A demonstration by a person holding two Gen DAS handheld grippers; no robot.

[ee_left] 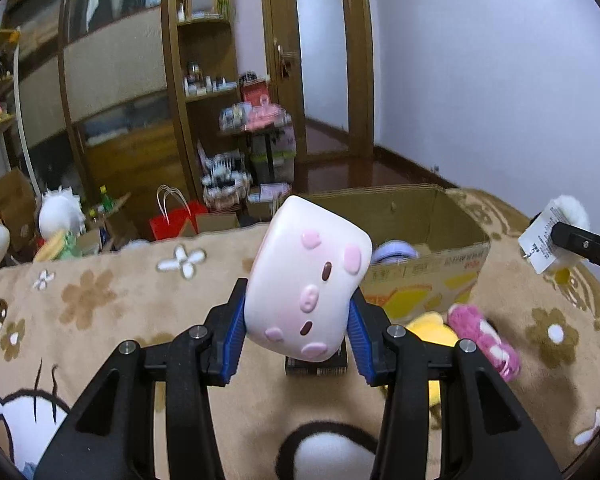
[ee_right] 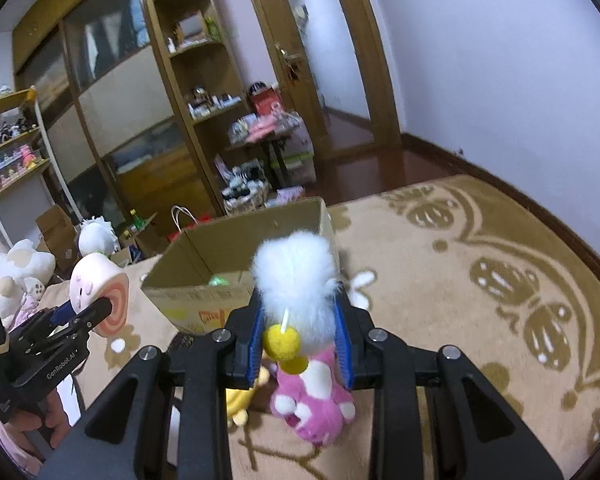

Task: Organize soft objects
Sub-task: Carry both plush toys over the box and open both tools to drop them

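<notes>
My left gripper (ee_left: 298,320) is shut on a white and pink roll-cake plush (ee_left: 308,276), held above the bed; it also shows in the right wrist view (ee_right: 98,294). My right gripper (ee_right: 300,334) is shut on a fluffy white plush (ee_right: 296,280) with yellow pompoms; it also shows in the left wrist view (ee_left: 556,232) with its tag. An open cardboard box (ee_left: 428,276) stands on the blanket just beyond both grippers, also seen in the right wrist view (ee_right: 204,300). A pink plush (ee_right: 316,396) and a yellow plush (ee_left: 432,336) lie on the blanket in front of the box.
The beige flowered blanket (ee_left: 100,312) covers the bed. A purple thing (ee_left: 392,254) lies inside the box. A dark small box (ee_left: 316,364) lies under the left gripper. Beyond the bed stand wooden cabinets (ee_left: 204,80), a red bag (ee_left: 172,224), more plush toys (ee_left: 60,216) and a door (ee_left: 324,56).
</notes>
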